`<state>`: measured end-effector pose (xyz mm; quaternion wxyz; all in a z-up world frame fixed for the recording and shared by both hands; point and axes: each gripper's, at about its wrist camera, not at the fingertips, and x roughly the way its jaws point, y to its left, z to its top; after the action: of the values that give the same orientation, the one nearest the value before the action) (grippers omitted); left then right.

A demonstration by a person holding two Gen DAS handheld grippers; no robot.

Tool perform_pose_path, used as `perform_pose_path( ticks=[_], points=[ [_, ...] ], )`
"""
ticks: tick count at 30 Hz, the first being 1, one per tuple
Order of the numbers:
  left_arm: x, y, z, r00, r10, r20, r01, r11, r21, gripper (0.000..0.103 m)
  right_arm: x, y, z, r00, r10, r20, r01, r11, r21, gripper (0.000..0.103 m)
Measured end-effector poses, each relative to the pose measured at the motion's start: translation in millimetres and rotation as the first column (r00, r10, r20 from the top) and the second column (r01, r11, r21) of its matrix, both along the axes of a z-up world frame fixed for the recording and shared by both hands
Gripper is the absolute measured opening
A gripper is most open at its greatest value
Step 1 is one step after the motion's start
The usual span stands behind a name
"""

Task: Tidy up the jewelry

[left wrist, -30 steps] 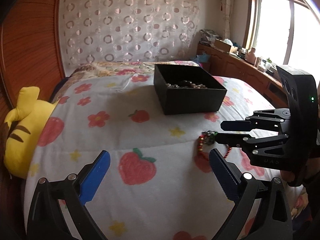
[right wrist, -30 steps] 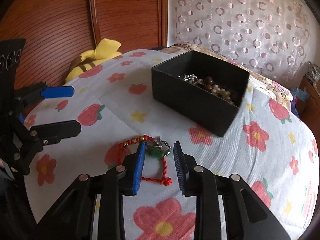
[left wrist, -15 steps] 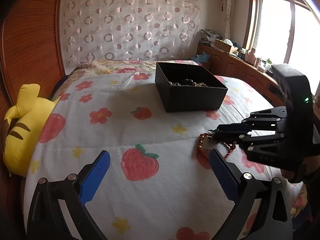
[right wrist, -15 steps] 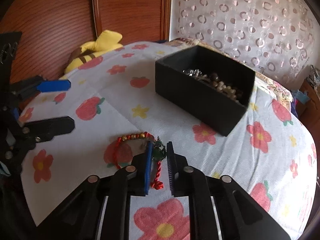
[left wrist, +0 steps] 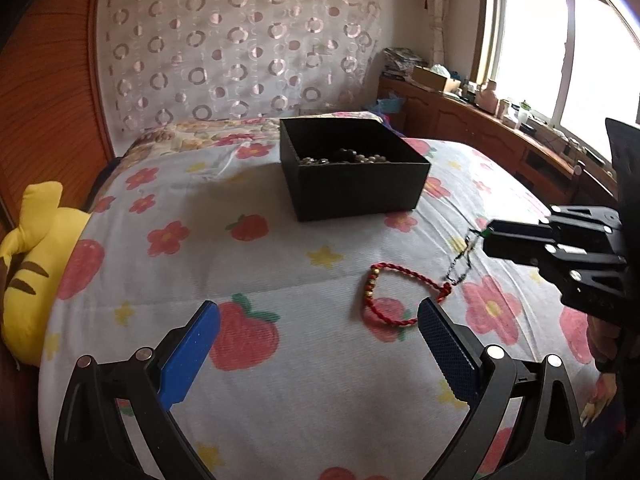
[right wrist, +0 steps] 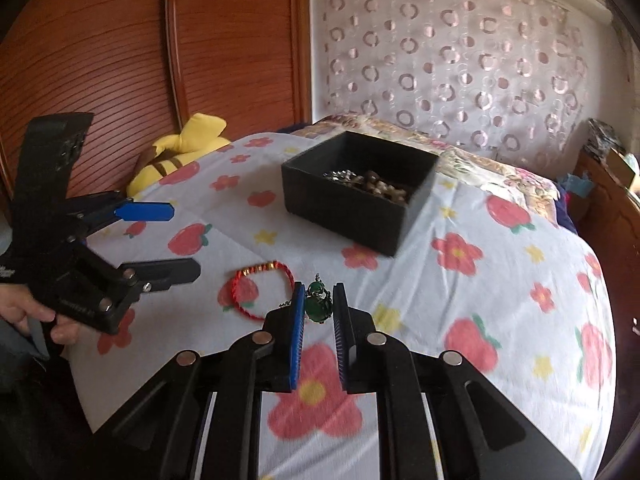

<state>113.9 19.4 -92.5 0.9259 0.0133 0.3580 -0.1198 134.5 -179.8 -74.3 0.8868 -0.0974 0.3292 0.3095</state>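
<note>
My right gripper is shut on a green pendant and holds it above the bedspread; its thin chain hangs down from the right gripper in the left wrist view. A red cord bracelet with gold beads lies on the bedspread, also in the right wrist view. My left gripper is open and empty, just short of the bracelet; it also shows in the right wrist view. A black box with beads and chains inside stands further back.
A yellow striped plush toy lies at the bed's left edge against the wooden headboard. A wooden sideboard with small items runs under the window at right. The floral bedspread covers the bed.
My right gripper closed on the green pendant and lifted it off the bed, pulling its chain up. The red bracelet stayed on the bedspread. My left gripper stayed open.
</note>
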Motion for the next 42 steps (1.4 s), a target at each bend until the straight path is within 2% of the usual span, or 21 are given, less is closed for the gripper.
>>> perform_pose_path(
  ticks=[3,5,12,15,22,27,29,31,32,36,42],
  points=[
    [-2.2,-7.8,2.3,0.999,-0.040,0.011,0.040,0.999,0.006,0.095,-10.0,-9.3,-5.4,1.000,-0.024,-0.006,0.024,0.999,0.031,0.016],
    [-4.4,-12.1,4.4,0.998,-0.058,0.022,0.058,0.998,0.007,0.089,-15.4,-16.7,-10.5,0.999,-0.038,-0.018,0.039,0.998,0.051,0.016],
    [2.8,-32.3,4.0,0.992,-0.124,-0.015,0.124,0.992,0.036,0.047,-19.2,-25.7,-20.0,0.997,-0.070,-0.032,0.072,0.994,0.079,0.016],
    [8.4,-38.9,-0.6,0.989,-0.144,-0.039,0.146,0.988,0.047,0.038,-18.7,-25.8,-21.2,0.997,-0.073,-0.038,0.076,0.994,0.078,0.016],
    [28.8,-46.0,-10.7,0.986,-0.144,-0.085,0.151,0.985,0.080,0.037,-22.6,-20.7,-21.9,0.997,-0.076,-0.014,0.076,0.996,0.052,0.016],
    [37.6,-44.0,-18.8,0.982,-0.141,-0.124,0.152,0.985,0.085,0.036,-20.4,-22.6,-23.1,0.997,-0.076,-0.026,0.077,0.995,0.065,0.016],
    [37.8,-44.4,-18.2,0.982,-0.147,-0.122,0.158,0.984,0.082,0.031,-20.6,-22.4,-23.1,0.997,-0.076,-0.024,0.077,0.995,0.065,0.016],
    [37.8,-44.9,-18.4,0.979,-0.159,-0.125,0.169,0.983,0.077,0.009,-20.6,-22.4,-23.3,0.997,-0.075,-0.026,0.077,0.995,0.065,0.016],
    [37.4,-45.0,-18.3,0.979,-0.163,-0.125,0.173,0.982,0.074,0.007,-20.8,-22.2,-23.2,0.997,-0.075,-0.026,0.077,0.995,0.065,0.016],
    [34.1,-46.1,-16.4,0.975,-0.183,-0.122,0.192,0.980,0.061,0.006,-21.2,-22.0,-23.3,0.997,-0.075,-0.025,0.076,0.995,0.064,0.016],
    [30.0,-43.8,-1.5,0.981,-0.179,-0.073,0.181,0.983,0.027,0.006,-20.1,-21.0,-22.0,0.997,-0.076,-0.021,0.077,0.996,0.049,0.016]
  ],
)
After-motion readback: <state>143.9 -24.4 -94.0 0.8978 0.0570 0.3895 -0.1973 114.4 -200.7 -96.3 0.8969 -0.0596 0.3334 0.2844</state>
